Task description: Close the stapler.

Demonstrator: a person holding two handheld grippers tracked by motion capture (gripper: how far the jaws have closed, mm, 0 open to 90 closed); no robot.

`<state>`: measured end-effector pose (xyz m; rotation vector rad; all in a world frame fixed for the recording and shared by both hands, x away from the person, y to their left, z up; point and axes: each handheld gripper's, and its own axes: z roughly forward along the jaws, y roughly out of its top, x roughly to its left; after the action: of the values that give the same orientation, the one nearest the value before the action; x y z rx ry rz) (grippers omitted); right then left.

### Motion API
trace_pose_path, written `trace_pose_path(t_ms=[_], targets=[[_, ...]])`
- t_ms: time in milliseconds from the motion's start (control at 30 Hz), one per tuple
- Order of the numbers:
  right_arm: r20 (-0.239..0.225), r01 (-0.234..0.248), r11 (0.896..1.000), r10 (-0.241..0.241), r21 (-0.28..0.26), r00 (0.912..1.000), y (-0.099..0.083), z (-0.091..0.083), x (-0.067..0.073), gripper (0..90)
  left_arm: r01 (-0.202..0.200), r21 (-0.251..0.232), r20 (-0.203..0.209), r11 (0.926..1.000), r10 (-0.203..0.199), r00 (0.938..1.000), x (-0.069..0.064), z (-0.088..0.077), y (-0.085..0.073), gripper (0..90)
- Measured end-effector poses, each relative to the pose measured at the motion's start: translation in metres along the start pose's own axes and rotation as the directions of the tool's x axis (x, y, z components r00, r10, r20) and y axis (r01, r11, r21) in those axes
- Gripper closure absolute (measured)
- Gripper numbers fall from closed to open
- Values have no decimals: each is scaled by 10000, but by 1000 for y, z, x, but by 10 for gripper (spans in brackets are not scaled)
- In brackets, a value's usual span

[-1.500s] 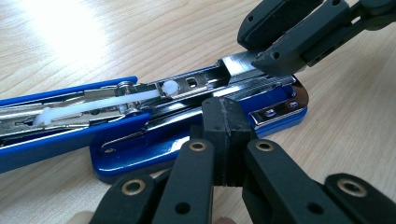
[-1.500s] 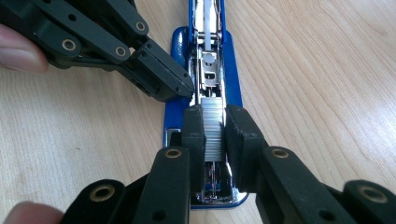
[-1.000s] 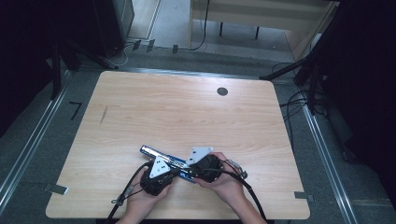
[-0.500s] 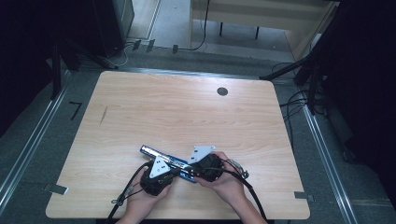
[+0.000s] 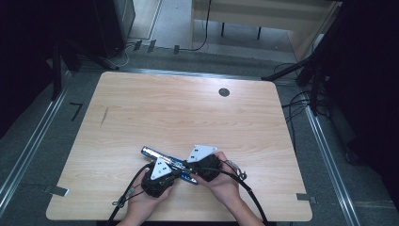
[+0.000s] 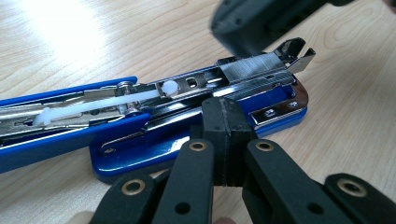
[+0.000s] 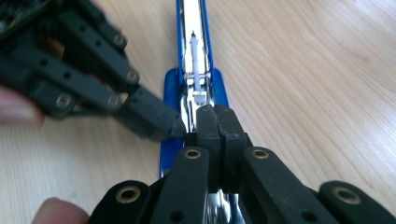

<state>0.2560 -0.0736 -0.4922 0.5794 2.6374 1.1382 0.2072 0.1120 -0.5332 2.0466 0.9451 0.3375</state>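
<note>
Blue stapler (image 5: 170, 162) lying opened out flat on wooden table (image 5: 141, 113).
Left tool (image 6: 227, 119) closed, tip against stapler base; right tool (image 7: 218, 122) just closed, empty, over staple rail.

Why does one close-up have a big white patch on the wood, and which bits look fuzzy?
Left gripper view: lamp glare whitens the table at top left, and the dark right gripper above the sharp blue stapler is blurred. Right gripper view: the left gripper and a fingertip are soft. High view: the tabletop is bright, the room around it nearly black.
</note>
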Motion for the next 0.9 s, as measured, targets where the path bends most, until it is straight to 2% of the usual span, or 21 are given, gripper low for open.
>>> trace_pose_path(t_ms=[100,333,500,700,900], targets=[[-55,-125,9999,125,57,9999,1,6,0,900,7,-10,18,10000,-7,10000,0,0,0,900],[-58,104,9992,-102,380,9999,0,11,3,900,19,4,44,10000,-19,10000,0,0,0,900],[-29,191,9985,-190,518,9998,-2,8,3,900,79,20,93,10000,-79,9999,1,0,0,900],[-97,85,9982,-80,592,9999,-7,3,1,900,97,30,115,9999,-97,9999,2,0,0,900],[-47,48,9984,-46,562,10000,-9,-2,-1,900,326,-12,106,9995,-326,9994,5,-3,-1,900]])
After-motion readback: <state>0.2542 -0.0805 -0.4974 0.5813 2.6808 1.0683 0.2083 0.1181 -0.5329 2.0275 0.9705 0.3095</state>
